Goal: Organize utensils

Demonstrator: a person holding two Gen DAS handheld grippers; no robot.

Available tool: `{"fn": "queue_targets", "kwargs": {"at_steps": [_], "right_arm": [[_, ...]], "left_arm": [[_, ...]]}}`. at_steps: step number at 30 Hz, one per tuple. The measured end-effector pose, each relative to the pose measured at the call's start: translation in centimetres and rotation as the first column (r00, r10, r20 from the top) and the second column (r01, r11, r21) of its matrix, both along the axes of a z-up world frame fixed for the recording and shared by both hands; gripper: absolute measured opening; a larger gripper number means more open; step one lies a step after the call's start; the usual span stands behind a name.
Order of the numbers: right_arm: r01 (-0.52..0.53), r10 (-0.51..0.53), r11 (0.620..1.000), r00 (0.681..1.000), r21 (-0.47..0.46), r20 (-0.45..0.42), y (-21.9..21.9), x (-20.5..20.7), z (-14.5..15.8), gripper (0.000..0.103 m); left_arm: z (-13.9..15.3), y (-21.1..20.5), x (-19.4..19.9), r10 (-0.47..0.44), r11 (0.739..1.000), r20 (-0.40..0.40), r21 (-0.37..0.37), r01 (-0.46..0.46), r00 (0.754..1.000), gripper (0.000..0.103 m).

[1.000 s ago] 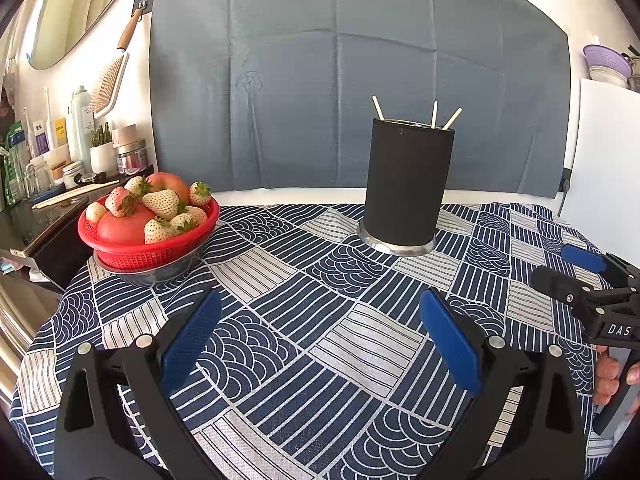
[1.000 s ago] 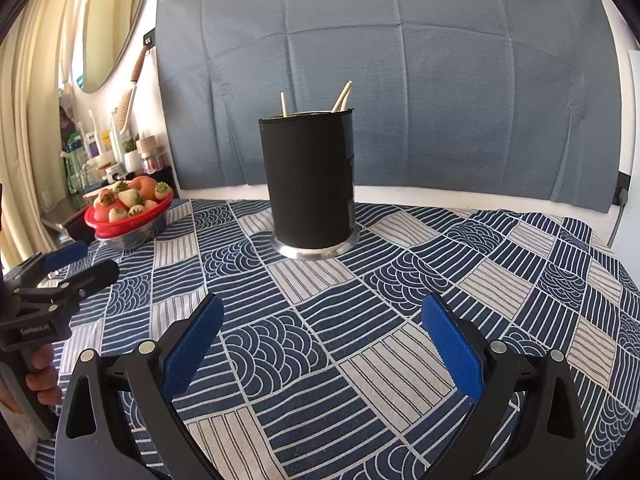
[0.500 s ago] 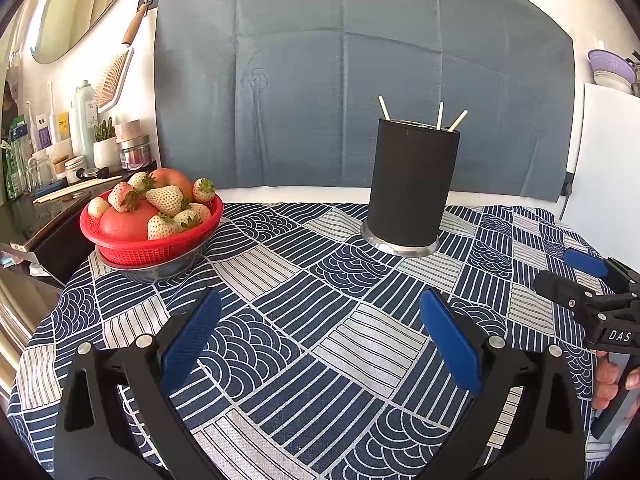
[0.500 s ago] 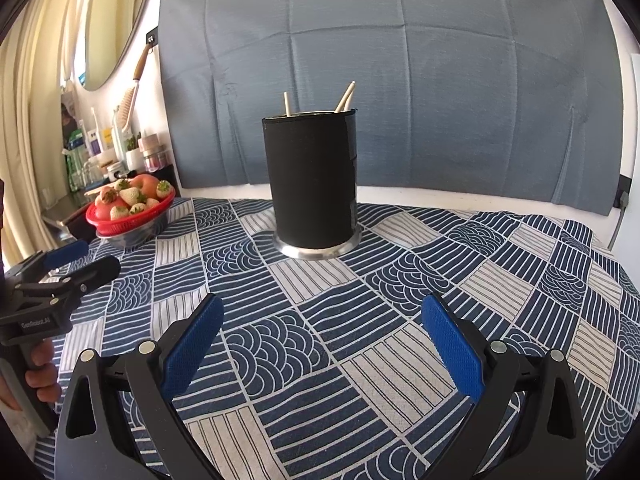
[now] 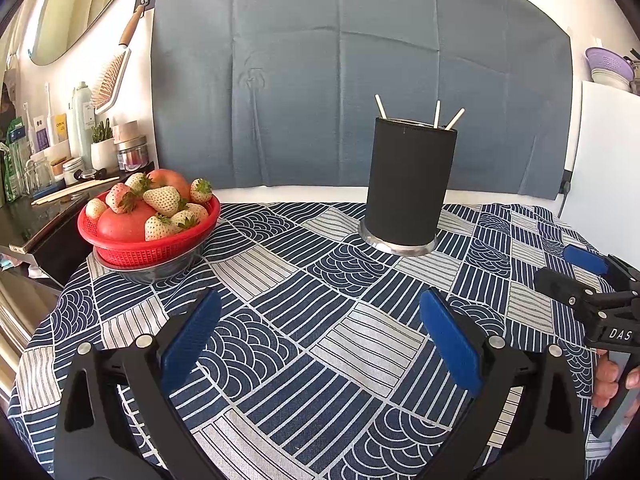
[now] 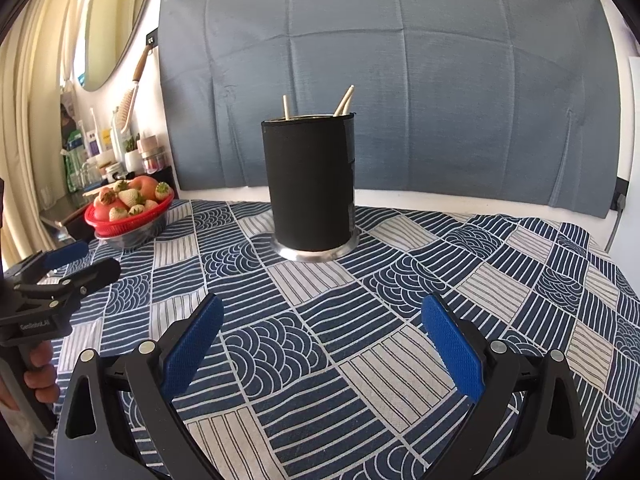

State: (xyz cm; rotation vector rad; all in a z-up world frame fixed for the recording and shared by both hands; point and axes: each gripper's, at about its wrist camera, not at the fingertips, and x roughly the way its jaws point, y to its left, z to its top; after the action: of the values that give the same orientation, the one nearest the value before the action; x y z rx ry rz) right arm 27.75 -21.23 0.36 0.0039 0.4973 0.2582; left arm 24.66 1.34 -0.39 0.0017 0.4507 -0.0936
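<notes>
Blue-and-white patterned tablecloth (image 5: 320, 320) covers a table; behind it hangs a creased grey-blue cloth backdrop (image 5: 340, 80) against a white wall.

Far left: a dark side shelf (image 5: 44, 216) crowded with bottles, jars and a small potted plant. A hairbrush (image 5: 114, 76) hangs from a wall hook above it, beside an oval mirror (image 6: 116, 20). A pair of pale sticks lies on the shelf; cannot tell what they are.

Left on the table: red basket (image 5: 148, 240) seated in a clear bowl, heaped with pale strawberries and two red-orange round fruits.

Left gripper (image 5: 318, 334): jaws spread wide, blue pads facing each other, nothing between them. It is above bare cloth near the table's front edge. In the right wrist view the same tool shows at the left margin, gripped by a hand low on its handle.

Centre, towards the back: black cylindrical utensil holder (image 5: 408, 184), upright on a silver base. Three light wooden stick ends (image 5: 437, 114) poke above its rim, leaning different ways. Well apart from both tools.

Right gripper (image 6: 320, 336): jaws likewise spread wide, empty, over bare cloth, holder straight ahead. Seen from the left wrist view at the right margin, fingers wrapped on its handle.

Far right: white panel (image 5: 608, 152), with a purple colander (image 5: 608, 60) stacked on bowls above.
</notes>
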Motion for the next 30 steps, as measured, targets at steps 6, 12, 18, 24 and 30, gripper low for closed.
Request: {"fn": "queue_targets", "kwargs": {"at_steps": [6,12,18,24,30], "right_arm": [[-0.006,0.006,1.000,1.000,-0.001,-0.006,0.09,0.06,-0.05,0.095],[-0.007,0.007,1.000,1.000,0.003,-0.015,0.04,0.22,-0.14,0.095],[-0.008,0.008,1.000,1.000,-0.007,-0.009,0.26,0.10,-0.12,0.095],[-0.004,0.004,1.000,1.000,0.003,-0.012,0.11,0.08,-0.11,0.095],[0.004,-0.003,1.000,1.000,0.015,-0.023,-0.16,0.28,-0.21,0.095]], "left_arm": [[0.00,-0.08,-0.03,-0.004,1.000,0.002,0.004,0.004,1.000,0.097],[-0.04,0.01,0.05,0.004,1.000,-0.002,0.002,-0.004,1.000,0.097],[-0.03,-0.08,0.09,0.001,1.000,-0.002,0.008,-0.001,1.000,0.097],[-0.02,0.03,0.05,0.006,1.000,-0.003,0.003,-0.006,1.000,0.097],[-0.04,-0.04,0.08,0.002,1.000,-0.003,0.007,-0.002,1.000,0.097]]}}
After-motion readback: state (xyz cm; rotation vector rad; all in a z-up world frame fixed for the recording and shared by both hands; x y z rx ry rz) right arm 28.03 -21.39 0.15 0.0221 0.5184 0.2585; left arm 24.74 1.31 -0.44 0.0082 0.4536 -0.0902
